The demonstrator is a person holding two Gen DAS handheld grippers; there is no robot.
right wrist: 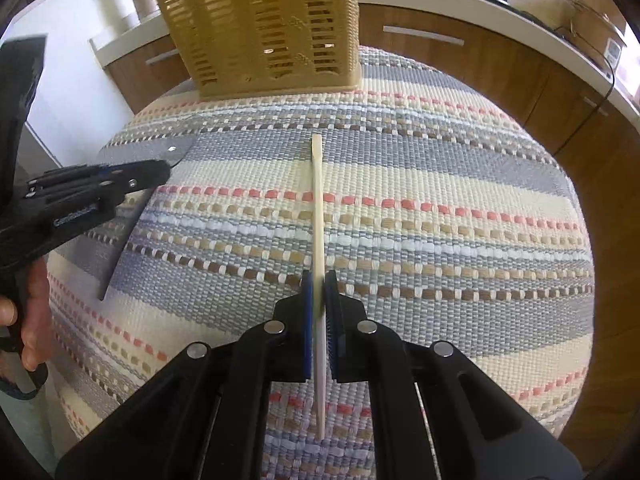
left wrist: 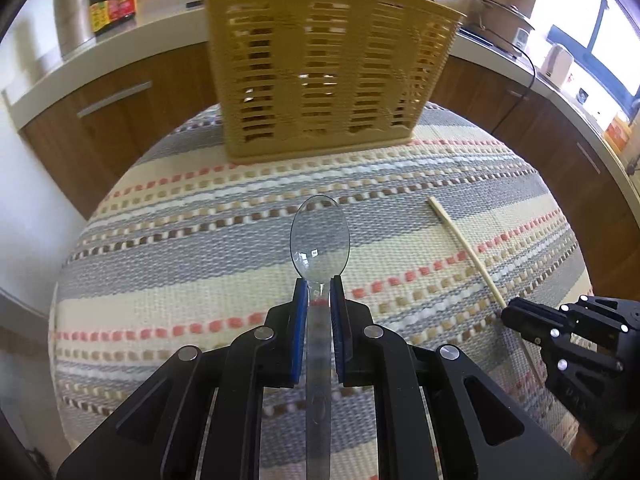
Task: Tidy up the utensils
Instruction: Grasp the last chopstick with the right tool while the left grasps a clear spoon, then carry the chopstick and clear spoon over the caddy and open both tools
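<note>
I see a yellow basket (left wrist: pixel 324 76) standing at the far edge of the striped mat (left wrist: pixel 192 240). I cannot tell what is inside it through the slots. My left gripper (left wrist: pixel 319 292) is pinched tight on the handle of a clear spoon (left wrist: pixel 320 236), with the bowl pointing toward the basket. My right gripper (right wrist: pixel 319 288) is squeezed on a chopstick (right wrist: pixel 318 200) that points at the basket too. Both grippers hang over the mat, on the near side of the basket. My left hand (right wrist: pixel 24 312) shows at the mat's left edge.
</note>
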